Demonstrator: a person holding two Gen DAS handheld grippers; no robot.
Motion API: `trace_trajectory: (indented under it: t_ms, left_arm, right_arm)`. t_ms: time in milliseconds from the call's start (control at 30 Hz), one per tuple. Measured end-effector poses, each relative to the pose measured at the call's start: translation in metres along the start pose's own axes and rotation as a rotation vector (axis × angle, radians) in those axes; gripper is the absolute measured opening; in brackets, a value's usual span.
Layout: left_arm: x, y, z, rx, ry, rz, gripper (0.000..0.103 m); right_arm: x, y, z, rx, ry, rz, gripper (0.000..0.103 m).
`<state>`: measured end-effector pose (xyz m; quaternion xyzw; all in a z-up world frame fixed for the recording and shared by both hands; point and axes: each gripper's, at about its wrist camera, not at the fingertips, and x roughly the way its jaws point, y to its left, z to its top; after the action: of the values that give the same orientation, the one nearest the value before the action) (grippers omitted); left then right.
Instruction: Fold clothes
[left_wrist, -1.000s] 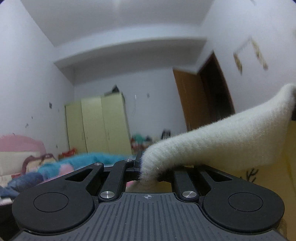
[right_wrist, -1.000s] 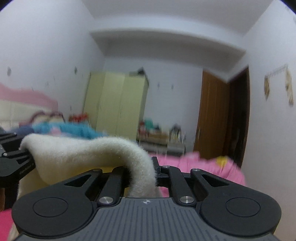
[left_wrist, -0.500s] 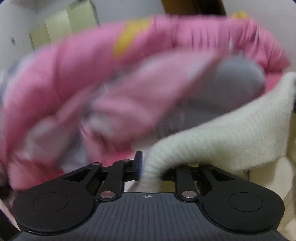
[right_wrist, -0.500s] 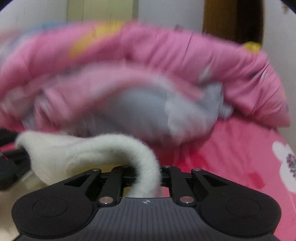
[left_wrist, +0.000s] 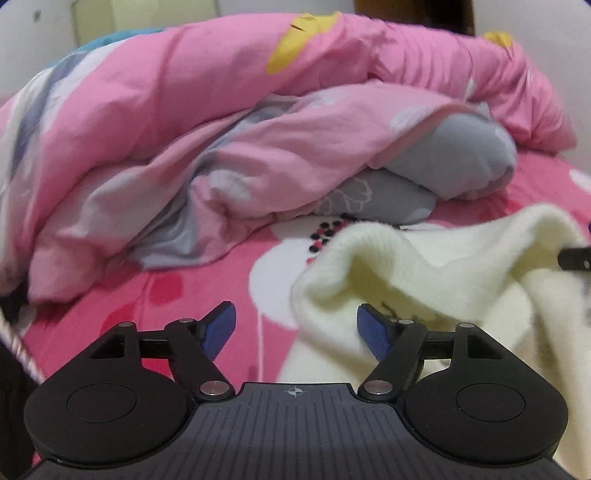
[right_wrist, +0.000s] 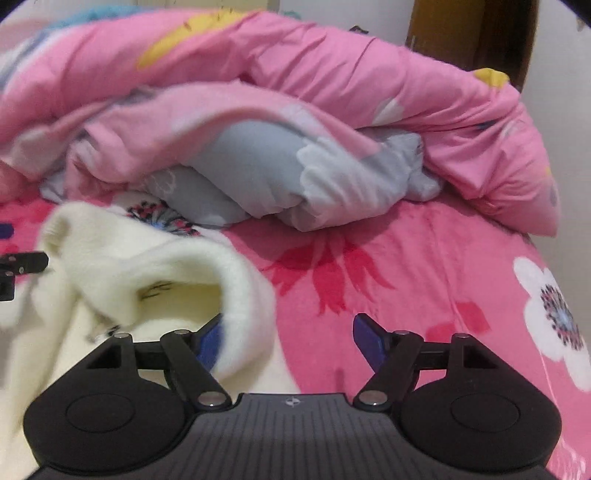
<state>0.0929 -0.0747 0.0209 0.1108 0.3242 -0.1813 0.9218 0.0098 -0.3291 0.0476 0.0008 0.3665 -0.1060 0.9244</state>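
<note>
The left gripper stands wide open with nothing between its blue pads — the cream sweater lies just in front, its thick ribbed edge sagging over the right-hand pad but not pinched. The right gripper is spread just as wide and grips nothing; the same sweater droops against its left pad, loose.

The sweater rests on the bed, on a pink sheet printed with red and white flowers, bunched between the two grippers with its edge rolled up into an open curl. Some dark marks show inside that curl in the right wrist view, too small and blurred to read. Behind it, a pink and grey quilt is heaped in a rumpled pile across the bed. A brown wooden door shows at the far wall.

No box, basket or other holder is in view, and the only mark on the grippers is a small emblem without readable letters.
</note>
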Motion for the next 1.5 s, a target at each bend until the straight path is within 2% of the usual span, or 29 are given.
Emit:
trace_trajectory:
  t_ms: [167,333,467,700,800,1100,1333,1500]
  left_arm:
    - [-0.070,-0.001,-0.028,-0.012,-0.051,-0.119,0.073]
    - [-0.129,-0.024,-0.077,0.062,-0.058,-0.265,0.073]
    - [-0.154,-0.045,-0.115,0.119,-0.041,-0.301,0.073]
    - [-0.184,-0.061,-0.157,0.220,-0.115,-0.219,0.069]
    - [-0.201,-0.056,-0.169,0.225,-0.142,-0.226,0.069]
    - [-0.222,-0.051,-0.203,0.171,-0.082,-0.227,0.069]
    - [-0.228,-0.054,-0.207,0.169,-0.058,-0.222,0.073]
    - [-0.227,-0.049,-0.204,0.099,-0.007,-0.261,0.074]
  right_arm:
    - [-0.055,0.002,-0.023,0.054,-0.004,0.124,0.078]
    - [-0.092,0.034,-0.060,0.010,0.027,0.211,0.078]
    - [-0.110,0.065,-0.091,-0.081,0.054,0.211,0.078]
    - [-0.138,0.092,-0.125,-0.170,0.019,0.142,0.078]
    - [-0.148,0.088,-0.132,-0.137,0.003,0.155,0.078]
    - [-0.153,0.086,-0.146,0.041,-0.018,0.203,0.077]
    - [-0.153,0.102,-0.152,0.091,-0.026,0.242,0.077]
    - [-0.147,0.104,-0.160,0.109,-0.045,0.239,0.078]
